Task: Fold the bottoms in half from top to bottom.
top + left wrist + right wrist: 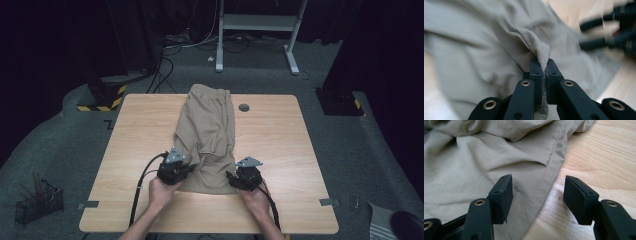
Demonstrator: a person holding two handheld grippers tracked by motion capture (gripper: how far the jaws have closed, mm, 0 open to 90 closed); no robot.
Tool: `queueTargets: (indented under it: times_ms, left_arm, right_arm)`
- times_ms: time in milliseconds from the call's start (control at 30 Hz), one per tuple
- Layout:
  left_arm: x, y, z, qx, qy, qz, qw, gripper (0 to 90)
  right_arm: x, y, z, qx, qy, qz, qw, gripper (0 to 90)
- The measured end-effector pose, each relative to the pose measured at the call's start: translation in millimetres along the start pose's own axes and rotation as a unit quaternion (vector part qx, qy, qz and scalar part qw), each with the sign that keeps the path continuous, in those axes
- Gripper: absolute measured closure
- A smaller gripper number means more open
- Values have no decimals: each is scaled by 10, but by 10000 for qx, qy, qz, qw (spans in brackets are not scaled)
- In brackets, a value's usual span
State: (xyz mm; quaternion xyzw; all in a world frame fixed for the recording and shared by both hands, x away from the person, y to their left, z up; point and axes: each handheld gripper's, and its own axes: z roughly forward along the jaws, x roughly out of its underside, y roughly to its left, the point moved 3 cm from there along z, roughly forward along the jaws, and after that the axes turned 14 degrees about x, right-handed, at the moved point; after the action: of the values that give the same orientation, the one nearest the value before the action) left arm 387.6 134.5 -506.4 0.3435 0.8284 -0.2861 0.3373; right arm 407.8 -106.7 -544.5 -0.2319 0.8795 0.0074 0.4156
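I am holding a gripper in each hand over the near edge of the wooden worktop (pixel 280 150). The beige shorts (pixel 210 135) are lying lengthwise along the middle of the worktop, waistband toward the far edge, hems toward the near edge. My left gripper (pixel 543 71) is clamping a raised fold of the shorts' fabric at the near left hem, jaws pressed together on the cloth. My right gripper (pixel 537 200) is standing with its jaws apart, straddling the stitched edge of the shorts at their near right corner, one jaw over fabric, the other over bare wood.
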Motion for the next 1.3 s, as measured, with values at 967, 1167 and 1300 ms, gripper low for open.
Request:
queueTargets:
  times_ms: [967, 1167, 1300]
  left_arm:
    - [288, -56, 288, -11, -151, -24, 9999, 664]
    - [301, -102, 201, 13, -201, -278, 9994, 475]
    - [300, -99, 74, -83, -276, -354, 9990, 460]
  right_arm:
    - [-764, 298, 287, -908, 287, -206, 9952, 760]
    - [-637, 143, 102, -1027, 136, -217, 9944, 890]
    - [-469, -38, -58, -992, 14, -132, 9950, 887]
